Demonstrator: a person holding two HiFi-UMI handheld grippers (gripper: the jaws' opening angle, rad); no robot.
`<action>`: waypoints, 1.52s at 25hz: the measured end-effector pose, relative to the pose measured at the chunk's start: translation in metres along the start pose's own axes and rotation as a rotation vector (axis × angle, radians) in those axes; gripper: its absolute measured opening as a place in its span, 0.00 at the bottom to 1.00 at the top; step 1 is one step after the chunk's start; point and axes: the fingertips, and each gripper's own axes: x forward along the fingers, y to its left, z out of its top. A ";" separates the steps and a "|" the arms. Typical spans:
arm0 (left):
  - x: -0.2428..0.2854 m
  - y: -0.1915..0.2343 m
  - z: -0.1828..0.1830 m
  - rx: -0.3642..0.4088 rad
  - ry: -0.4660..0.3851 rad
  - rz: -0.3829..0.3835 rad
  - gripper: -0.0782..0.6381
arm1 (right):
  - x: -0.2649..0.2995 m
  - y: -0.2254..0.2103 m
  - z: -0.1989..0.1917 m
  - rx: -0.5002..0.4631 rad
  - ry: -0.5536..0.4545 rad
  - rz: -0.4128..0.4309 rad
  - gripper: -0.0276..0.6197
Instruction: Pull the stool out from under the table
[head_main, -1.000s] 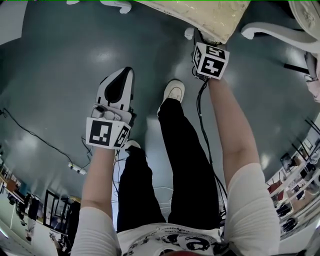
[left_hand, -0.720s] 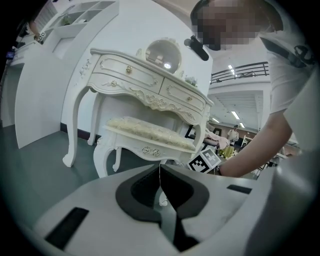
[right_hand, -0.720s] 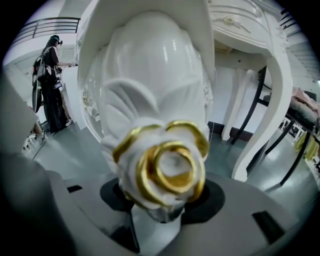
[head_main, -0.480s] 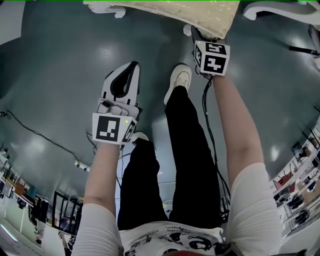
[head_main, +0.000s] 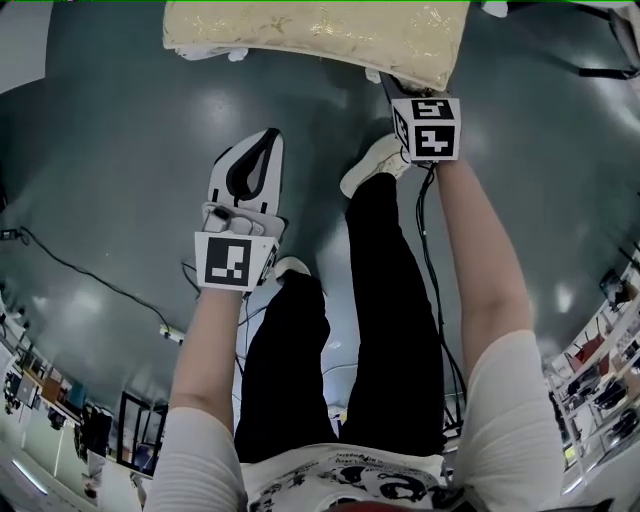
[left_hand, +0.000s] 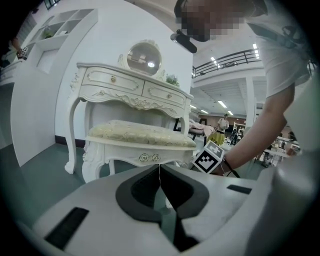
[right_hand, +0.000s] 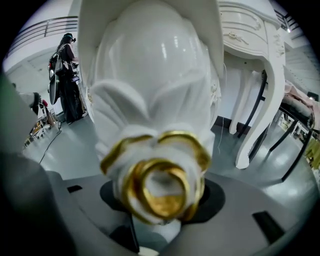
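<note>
The stool (head_main: 320, 35), white with a pale gold cushion, lies across the top of the head view. My right gripper (head_main: 400, 92) reaches under its near right corner, with only the marker cube showing. In the right gripper view the stool's carved white leg with a gold rosette (right_hand: 157, 185) fills the space between the jaws, and my right gripper (right_hand: 160, 212) is shut on it. My left gripper (head_main: 262, 142) hangs over the bare floor to the left of the stool, shut and holding nothing. Its own view shows the stool (left_hand: 142, 137) in front of the white dressing table (left_hand: 130, 87).
The person's legs and a white shoe (head_main: 375, 165) stand between the two grippers. A cable and power strip (head_main: 172, 335) lie on the grey floor at the left. A curved table leg (right_hand: 260, 115) stands behind the stool. People stand far off (right_hand: 65, 75).
The stool has come nearer, with more of its cushion now in the head view. The right gripper moved back with it. The person's feet shifted. The left gripper barely moved.
</note>
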 end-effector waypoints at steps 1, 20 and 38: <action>-0.007 -0.007 -0.006 0.004 0.001 -0.008 0.14 | -0.005 0.005 -0.011 -0.007 0.002 0.010 0.41; -0.066 -0.054 0.037 0.002 -0.048 -0.066 0.14 | -0.079 0.019 -0.048 0.109 0.087 -0.150 0.41; -0.205 -0.089 0.205 0.043 -0.031 0.009 0.14 | -0.346 0.134 0.063 0.238 0.012 -0.092 0.07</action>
